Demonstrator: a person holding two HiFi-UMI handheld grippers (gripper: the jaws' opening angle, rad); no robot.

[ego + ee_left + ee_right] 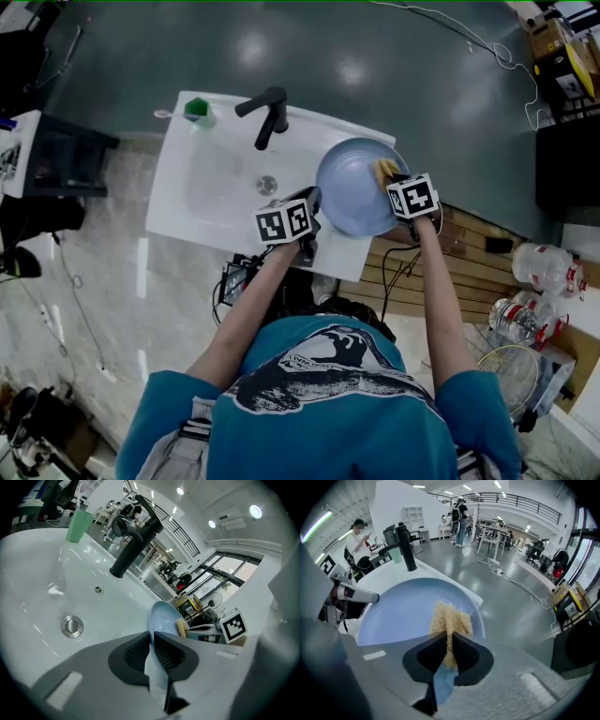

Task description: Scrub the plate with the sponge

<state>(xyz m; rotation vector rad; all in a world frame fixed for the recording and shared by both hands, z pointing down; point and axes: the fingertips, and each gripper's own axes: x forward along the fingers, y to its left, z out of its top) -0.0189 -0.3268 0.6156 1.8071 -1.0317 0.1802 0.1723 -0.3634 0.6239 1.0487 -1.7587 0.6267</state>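
- Fingers [136, 651] of your left gripper [152, 638] pinch the near rim of the plate [163, 618], which is tilted over the right end of the sink [178, 192].
- Your right gripper [450, 637] clamps the sponge [450, 616] against the plate's face, near its far rim.
- Faucet [267, 114] stands just left of the plate.

A teal short-sleeved T-shirt [328, 394] is worn, printed with a large black-and-white graphic; pale grey fabric, perhaps a waistband or strap, is seen at its lower edge. A white cube with black square markers is carried on the left gripper [314, 199] and another on the right gripper [391, 176]. In the gripper views both shells are shown as smooth, pale grey mouldings, each marked with a small white rectangular label [64, 689] and lined with black ribbed pads [433, 656].
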